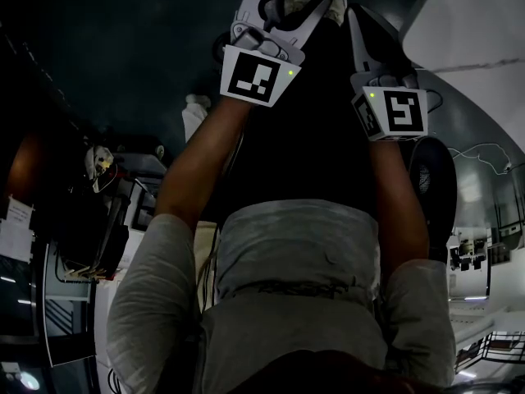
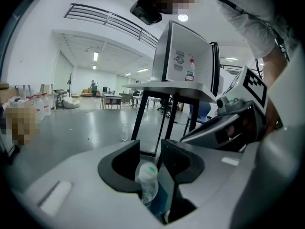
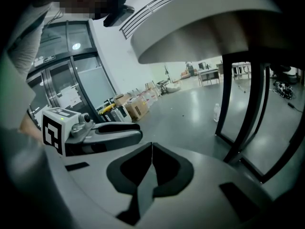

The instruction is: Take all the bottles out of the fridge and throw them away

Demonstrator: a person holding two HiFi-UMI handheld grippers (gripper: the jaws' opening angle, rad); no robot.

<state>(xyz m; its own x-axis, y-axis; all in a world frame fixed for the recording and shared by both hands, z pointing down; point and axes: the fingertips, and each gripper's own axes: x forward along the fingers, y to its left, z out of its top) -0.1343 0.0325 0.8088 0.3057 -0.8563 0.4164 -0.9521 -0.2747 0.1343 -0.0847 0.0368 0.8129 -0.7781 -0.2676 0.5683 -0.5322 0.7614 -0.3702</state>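
Currently three bottles are showing: one green-capped bottle being gripped in the left tool, a second bottle standing on the floor, a third bottle against the white fridge, stickers unreadable, while the right tool is sitting clenched, empty.

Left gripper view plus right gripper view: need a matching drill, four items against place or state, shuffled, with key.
1 left tool
2 right tool
3 red-capped bottle
4 fridge

A on the black-legged table
B jaws together, empty
C inside the fridge
D shut on a green-capped bottle

Pairs: 1-D, 2-B, 3-C, 4-A
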